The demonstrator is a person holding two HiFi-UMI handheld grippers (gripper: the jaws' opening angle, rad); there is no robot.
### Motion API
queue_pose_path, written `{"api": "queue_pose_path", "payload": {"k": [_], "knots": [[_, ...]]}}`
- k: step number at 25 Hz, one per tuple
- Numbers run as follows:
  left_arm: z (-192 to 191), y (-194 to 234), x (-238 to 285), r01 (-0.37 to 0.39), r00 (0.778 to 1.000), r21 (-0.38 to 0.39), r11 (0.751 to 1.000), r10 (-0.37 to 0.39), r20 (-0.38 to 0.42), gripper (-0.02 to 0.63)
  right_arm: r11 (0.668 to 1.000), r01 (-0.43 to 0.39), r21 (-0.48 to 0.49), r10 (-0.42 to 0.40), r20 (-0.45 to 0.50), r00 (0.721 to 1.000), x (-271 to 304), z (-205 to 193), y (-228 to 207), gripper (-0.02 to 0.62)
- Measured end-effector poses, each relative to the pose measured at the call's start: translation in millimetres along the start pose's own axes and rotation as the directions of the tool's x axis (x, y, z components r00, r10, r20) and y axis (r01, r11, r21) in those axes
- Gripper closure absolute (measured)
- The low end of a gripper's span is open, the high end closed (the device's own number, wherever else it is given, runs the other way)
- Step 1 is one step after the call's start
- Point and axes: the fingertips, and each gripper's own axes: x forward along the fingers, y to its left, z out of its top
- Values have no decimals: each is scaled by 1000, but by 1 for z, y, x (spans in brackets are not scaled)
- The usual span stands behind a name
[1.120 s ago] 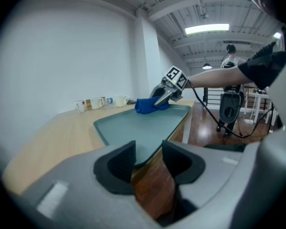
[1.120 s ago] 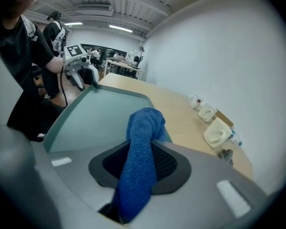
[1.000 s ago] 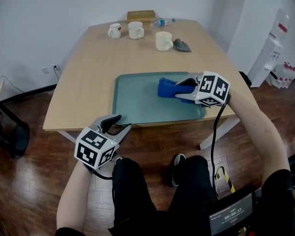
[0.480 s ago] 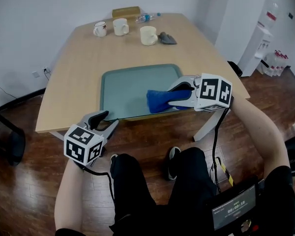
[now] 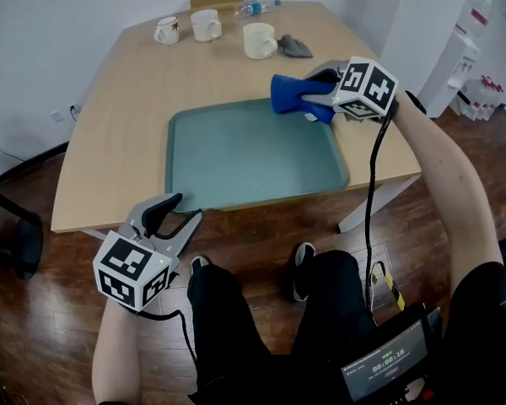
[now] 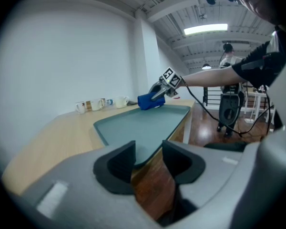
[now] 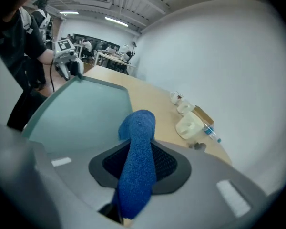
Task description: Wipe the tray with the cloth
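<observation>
A light wooden desk (image 5: 110, 116) is shown from above, with a grey-green tray (image 5: 236, 154) lying near its front edge. The tray is steadied by nothing. The left gripper (image 5: 179, 215) is held off the desk's near edge, above the wooden floor, with its jaws standing apart and nothing between them. A firmly pressed stroke could therefore, it is judged, push the loose tray across the desk or over the near edge. The right gripper (image 5: 314, 99) is seen at the tray's far right corner, its jaws closed on a folded blue cloth (image 5: 287, 91). The cloth is clamped along its middle, and a rounded fold projects beyond the fingertips toward the tray. In the head view it is placed over the far rim, partly above the tray and partly above bare desk; whether it presses on the rim cannot be told. A stroke begun from here might be caught on the raised rim, so that the cloth is dragged from the jaws or the tray is scraped by the hard tips. A cream mug (image 5: 259, 40) and a small grey rag (image 5: 295, 47) stand near the cloth and could be knocked by an overshoot away from the tray. Two further mugs (image 5: 206, 25) are set well apart at the far edge.
</observation>
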Motion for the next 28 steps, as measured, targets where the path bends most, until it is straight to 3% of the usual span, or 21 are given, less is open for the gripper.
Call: {"api": "queue_pose_path", "payload": {"k": [5, 28], "knots": [[-1, 1, 1, -8, 1000, 0, 1000, 8, 7, 428, 999, -1, 34, 1, -4, 1000, 15, -11, -1, 488], [-11, 4, 6, -29, 998, -27, 999, 28, -55, 423, 989, -146, 31, 143, 82, 986, -50, -5, 135, 488]]}}
